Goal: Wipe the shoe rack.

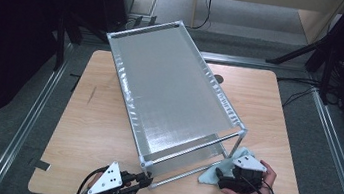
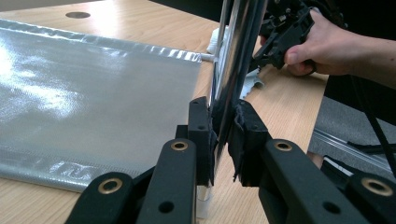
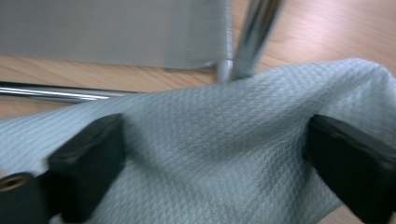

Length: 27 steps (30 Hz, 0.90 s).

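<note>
I have the left hand-held gripper (image 1: 145, 178) clamped on a chrome leg (image 2: 233, 70) at the near left corner of the metal rack (image 1: 171, 87); in the left gripper view the two black jaws press the tube from both sides. The rack has a silver fabric shelf (image 1: 169, 84) stretched in its frame, and it stands tilted on the wooden surface (image 1: 90, 131), its far end raised toward the back edge. My right hand-held gripper (image 1: 220, 174) sits at the rack's near right corner, over a pale blue-grey cloth (image 1: 215, 171) that lies on the surface against the foot of the right leg (image 1: 234, 148). In the right gripper view its jaws stand wide apart with the cloth (image 3: 210, 149) spread between them, touching both pads; the leg (image 3: 254, 32) rises just beyond the cloth
</note>
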Each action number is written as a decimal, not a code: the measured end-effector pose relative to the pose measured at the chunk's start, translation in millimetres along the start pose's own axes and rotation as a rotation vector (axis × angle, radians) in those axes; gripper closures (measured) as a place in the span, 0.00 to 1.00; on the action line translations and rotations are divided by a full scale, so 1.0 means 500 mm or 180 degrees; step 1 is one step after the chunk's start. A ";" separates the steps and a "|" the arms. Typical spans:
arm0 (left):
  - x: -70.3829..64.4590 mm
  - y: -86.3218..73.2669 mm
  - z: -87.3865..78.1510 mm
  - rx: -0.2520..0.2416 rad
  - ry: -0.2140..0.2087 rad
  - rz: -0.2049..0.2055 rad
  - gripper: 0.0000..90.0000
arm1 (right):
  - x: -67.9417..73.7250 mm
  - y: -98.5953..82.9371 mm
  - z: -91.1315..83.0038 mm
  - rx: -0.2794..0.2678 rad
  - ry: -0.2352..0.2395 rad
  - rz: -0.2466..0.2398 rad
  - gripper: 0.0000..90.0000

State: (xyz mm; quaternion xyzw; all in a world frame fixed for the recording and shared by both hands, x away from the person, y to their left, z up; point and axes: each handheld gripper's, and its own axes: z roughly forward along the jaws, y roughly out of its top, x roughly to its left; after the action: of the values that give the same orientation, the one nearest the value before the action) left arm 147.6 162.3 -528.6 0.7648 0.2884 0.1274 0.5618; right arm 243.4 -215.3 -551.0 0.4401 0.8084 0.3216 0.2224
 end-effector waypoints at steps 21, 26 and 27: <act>0.005 -0.002 -0.007 -0.0008 -0.0087 0.0026 0.88 | -0.057 0.033 -0.123 -0.0829 0.0050 0.0396 0.83; -0.001 0.004 0.008 0.0004 -0.0105 -0.0016 0.69 | -0.050 0.081 -0.174 -0.1359 -0.0014 0.0426 0.83; -0.004 0.005 0.011 -0.0011 -0.0075 -0.0019 0.70 | -0.046 0.090 -0.180 -0.1436 -0.0043 0.0425 0.83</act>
State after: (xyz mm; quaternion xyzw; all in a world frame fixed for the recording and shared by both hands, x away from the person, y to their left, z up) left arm 149.5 156.3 -527.8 0.7644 0.2839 0.1172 0.5669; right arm 223.3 -245.9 -454.5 0.4339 0.6836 0.5051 0.2987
